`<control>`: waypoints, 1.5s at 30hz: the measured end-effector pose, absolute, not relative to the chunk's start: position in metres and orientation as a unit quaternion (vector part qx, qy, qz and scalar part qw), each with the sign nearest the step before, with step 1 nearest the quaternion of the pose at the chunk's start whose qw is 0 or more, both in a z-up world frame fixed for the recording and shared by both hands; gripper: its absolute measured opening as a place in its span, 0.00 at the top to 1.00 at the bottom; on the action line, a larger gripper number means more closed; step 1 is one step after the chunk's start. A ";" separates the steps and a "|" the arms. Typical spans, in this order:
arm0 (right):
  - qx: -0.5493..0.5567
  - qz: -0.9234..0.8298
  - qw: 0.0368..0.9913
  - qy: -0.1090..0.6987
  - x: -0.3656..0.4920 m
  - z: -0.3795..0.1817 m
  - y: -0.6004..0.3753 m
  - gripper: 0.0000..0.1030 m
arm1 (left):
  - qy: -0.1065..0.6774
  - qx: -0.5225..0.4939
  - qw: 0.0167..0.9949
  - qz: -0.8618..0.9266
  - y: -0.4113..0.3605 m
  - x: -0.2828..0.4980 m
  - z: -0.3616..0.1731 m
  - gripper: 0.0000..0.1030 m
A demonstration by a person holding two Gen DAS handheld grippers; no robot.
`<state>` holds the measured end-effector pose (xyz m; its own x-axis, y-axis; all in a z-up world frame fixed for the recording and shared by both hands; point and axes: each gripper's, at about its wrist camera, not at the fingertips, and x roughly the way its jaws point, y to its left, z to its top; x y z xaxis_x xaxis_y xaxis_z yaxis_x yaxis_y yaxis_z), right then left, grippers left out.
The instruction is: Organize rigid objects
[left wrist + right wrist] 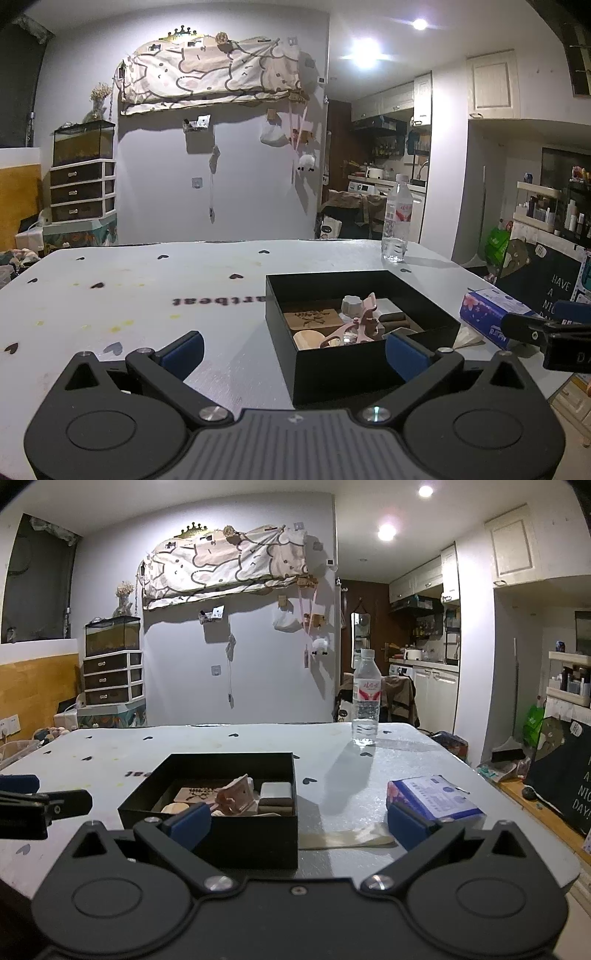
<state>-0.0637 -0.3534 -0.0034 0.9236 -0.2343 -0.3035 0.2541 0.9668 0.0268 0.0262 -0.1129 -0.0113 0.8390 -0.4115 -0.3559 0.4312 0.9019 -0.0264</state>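
Left gripper (293, 350) and right gripper (299, 825) are hovering released and empty before the filled black box (229, 834) on the table (332, 753)

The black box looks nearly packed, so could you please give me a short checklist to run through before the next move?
1. Left gripper open, holding nothing: ok.
2. Right gripper open, holding nothing: ok.
3. Black box upright on the table, top open: ok.
4. Room left inside the box: cannot tell; the pink piece, wooden plaque and other items already crowd it.
5. Tissue pack outside the box, to its right, within view of the right gripper: ok.
6. Water bottle upright near the far edge, well apart from the box: ok.
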 end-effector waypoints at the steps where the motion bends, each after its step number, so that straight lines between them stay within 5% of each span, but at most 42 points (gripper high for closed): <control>1: 0.033 -0.125 0.980 0.151 -0.064 -0.003 -0.353 0.00 | 0.178 0.028 0.959 -0.220 -0.113 0.024 -0.011 0.00; 45: 0.023 -0.124 0.983 0.135 -0.080 -0.002 -0.348 0.00 | 0.167 0.031 0.961 -0.220 -0.110 0.008 -0.011 0.00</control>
